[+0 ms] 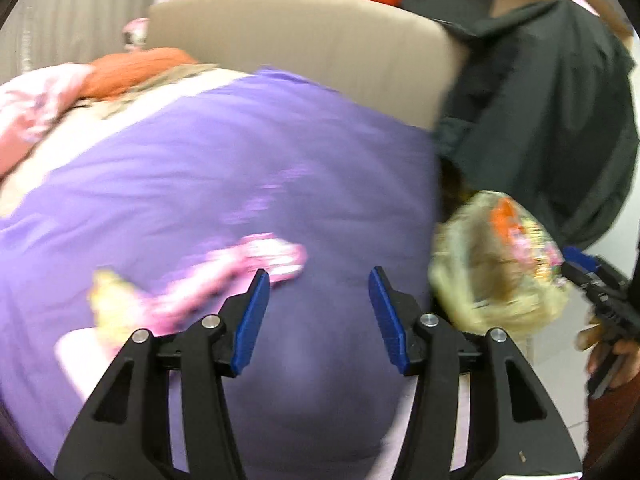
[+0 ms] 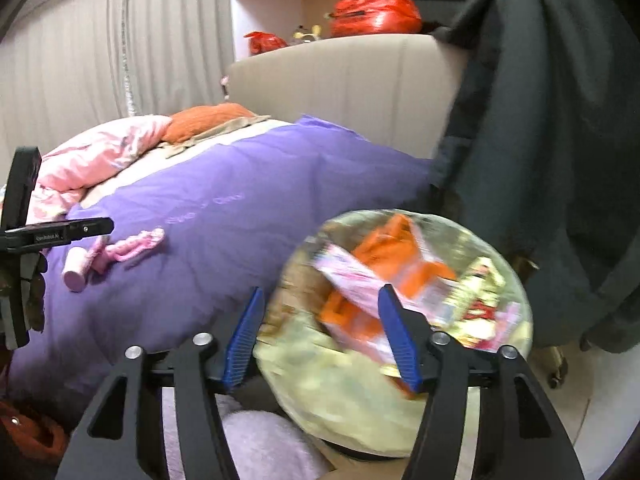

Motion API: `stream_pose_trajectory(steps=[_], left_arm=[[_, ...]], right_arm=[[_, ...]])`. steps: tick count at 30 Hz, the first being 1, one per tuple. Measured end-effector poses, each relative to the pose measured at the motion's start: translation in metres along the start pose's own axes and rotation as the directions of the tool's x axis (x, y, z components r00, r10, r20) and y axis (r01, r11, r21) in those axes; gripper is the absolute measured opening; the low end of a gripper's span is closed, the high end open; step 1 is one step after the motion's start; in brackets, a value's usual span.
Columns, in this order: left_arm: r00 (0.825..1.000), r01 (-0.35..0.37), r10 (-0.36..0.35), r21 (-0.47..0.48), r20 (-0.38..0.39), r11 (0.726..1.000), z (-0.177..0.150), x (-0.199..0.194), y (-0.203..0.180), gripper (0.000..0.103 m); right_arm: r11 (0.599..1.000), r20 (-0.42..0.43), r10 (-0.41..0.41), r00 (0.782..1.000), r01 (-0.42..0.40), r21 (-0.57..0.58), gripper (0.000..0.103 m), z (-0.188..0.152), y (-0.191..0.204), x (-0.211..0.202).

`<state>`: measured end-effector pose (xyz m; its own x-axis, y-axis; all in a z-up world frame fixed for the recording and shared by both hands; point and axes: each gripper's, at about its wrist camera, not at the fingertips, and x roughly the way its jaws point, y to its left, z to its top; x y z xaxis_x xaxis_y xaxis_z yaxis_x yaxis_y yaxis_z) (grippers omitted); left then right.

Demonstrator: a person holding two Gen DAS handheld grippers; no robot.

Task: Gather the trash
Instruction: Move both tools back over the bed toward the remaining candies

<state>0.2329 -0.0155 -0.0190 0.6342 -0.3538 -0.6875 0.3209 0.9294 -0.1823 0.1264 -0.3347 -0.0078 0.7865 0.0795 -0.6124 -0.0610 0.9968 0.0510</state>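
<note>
A round pale trash bin [image 2: 360, 400] filled with orange, pink and yellow wrappers sits beside the bed; it also shows in the left wrist view [image 1: 496, 260]. My right gripper [image 2: 322, 332] is open just over the bin's near rim, holding nothing. My left gripper [image 1: 320, 316] is open above the purple duvet [image 1: 200, 180]. Pink wrappers [image 1: 240, 268], a yellow crumpled piece [image 1: 112, 300] and a pink tube [image 1: 76, 356] lie on the duvet just left of its fingers. The wrappers [image 2: 132, 246] and tube [image 2: 78, 268] also show in the right wrist view.
A beige headboard [image 2: 340, 88] stands behind the bed, with red bags [image 2: 376, 10] on the shelf above. A dark coat [image 2: 552, 140] hangs at the right. A pink blanket [image 2: 100, 152] and orange pillow [image 2: 208, 118] lie at the bed's far side.
</note>
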Motion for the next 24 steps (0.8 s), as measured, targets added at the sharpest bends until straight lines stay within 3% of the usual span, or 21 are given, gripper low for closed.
stream_pose_trajectory(steps=[4, 7, 15, 19, 22, 24], left_arm=[[0.995, -0.086, 0.091, -0.114, 0.031, 0.99, -0.007, -0.026, 0.064, 0.049], [0.992, -0.103, 0.118, -0.224, 0.052, 0.969, -0.016, -0.039, 0.105, 0.051], [0.993, -0.076, 0.099, -0.305, 0.061, 0.949, -0.036, -0.049, 0.167, 0.053], [0.994, -0.081, 0.097, -0.29, 0.042, 0.954, -0.038, -0.044, 0.186, 0.053], [0.999, -0.017, 0.03, -0.318, 0.037, 0.948, -0.038, -0.036, 0.198, 0.053], [0.999, 0.009, 0.002, -0.332, 0.033, 0.943, -0.038, -0.033, 0.2, 0.053]], right_arm=[[0.996, 0.004, 0.084, 0.996, -0.084, -0.02, 0.059, 0.008, 0.036, 0.013], [0.988, -0.032, 0.143, 0.989, -0.145, -0.061, 0.06, 0.013, 0.074, 0.03], [0.957, -0.154, 0.17, 0.973, -0.2, -0.208, 0.06, 0.019, 0.185, 0.068], [0.947, -0.142, 0.117, 0.983, -0.153, -0.281, 0.06, 0.023, 0.24, 0.089], [0.94, -0.113, 0.086, 0.99, -0.118, -0.319, 0.06, 0.025, 0.263, 0.104], [0.95, -0.119, 0.106, 0.987, -0.136, -0.282, 0.06, 0.029, 0.271, 0.119]])
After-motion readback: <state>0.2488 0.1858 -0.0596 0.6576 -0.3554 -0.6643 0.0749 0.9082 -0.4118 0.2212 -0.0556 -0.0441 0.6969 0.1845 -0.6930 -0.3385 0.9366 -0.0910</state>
